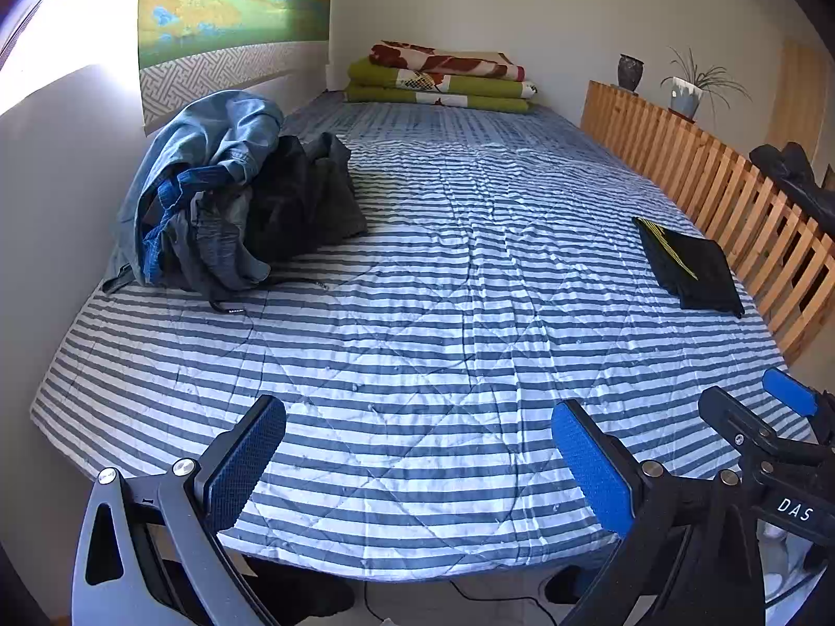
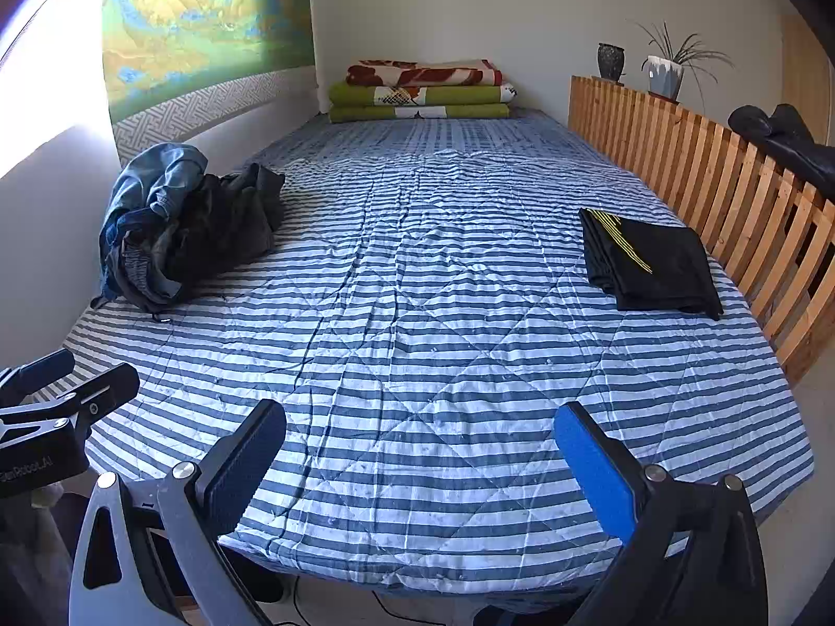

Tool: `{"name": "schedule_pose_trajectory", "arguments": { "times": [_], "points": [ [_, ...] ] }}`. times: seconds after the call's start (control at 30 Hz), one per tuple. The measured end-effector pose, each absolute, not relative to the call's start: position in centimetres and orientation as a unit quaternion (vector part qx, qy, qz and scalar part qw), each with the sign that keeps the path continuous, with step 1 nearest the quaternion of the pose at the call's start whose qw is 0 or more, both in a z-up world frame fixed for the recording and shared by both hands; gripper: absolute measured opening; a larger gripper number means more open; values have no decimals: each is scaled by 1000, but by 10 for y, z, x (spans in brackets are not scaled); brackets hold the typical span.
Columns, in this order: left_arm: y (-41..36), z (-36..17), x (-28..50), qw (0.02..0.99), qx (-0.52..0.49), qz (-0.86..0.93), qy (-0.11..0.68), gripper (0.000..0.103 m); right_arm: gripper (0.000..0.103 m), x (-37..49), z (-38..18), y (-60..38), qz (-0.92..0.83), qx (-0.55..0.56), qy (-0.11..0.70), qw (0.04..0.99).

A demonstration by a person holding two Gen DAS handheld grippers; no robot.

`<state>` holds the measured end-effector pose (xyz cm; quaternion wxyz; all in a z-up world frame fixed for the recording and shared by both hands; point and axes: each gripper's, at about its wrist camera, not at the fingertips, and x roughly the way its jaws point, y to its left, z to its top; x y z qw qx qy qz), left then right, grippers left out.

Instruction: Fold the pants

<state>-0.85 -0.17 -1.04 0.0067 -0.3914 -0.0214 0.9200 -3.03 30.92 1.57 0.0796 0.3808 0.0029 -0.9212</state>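
Observation:
A heap of unfolded pants (image 1: 229, 198) (image 2: 182, 229), blue denim and dark grey, lies against the left wall on the striped bed. A folded black pair with yellow stripes (image 1: 689, 266) (image 2: 652, 266) lies flat near the wooden rail on the right. My left gripper (image 1: 417, 464) stands open over the bed's near edge with nothing between its fingers. My right gripper (image 2: 420, 469) is open too, likewise empty, hovering at the near edge. Each gripper shows at the other view's side: the right gripper (image 1: 751, 407) and the left gripper (image 2: 78, 381).
The blue-and-white striped quilt (image 1: 443, 313) (image 2: 417, 313) covers the bed. Folded green and red blankets (image 1: 443, 81) (image 2: 422, 88) are stacked at the far end. A wooden slatted rail (image 1: 730, 193) (image 2: 730, 193) runs along the right, with a vase, a potted plant and a dark garment on it.

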Motion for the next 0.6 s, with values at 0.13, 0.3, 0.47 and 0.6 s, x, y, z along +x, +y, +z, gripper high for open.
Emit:
{"name": "schedule_pose_trajectory", "arguments": {
  "times": [0.13,0.3,0.47,0.6],
  "points": [
    [1,-12,-8,9,-392,920,-22,103,101,-32,15,312,-920,384,-1,74],
    [4,-15,-11,9,-395,918,-23,103,101,-31,14,312,-920,385,0,69],
    [6,-16,-11,7,-396,918,-22,103,101,-33,13,313,-919,389,0,66],
    [6,-18,-14,7,-399,917,-23,103,101,-35,9,313,-916,396,-3,66]
  ]
}}
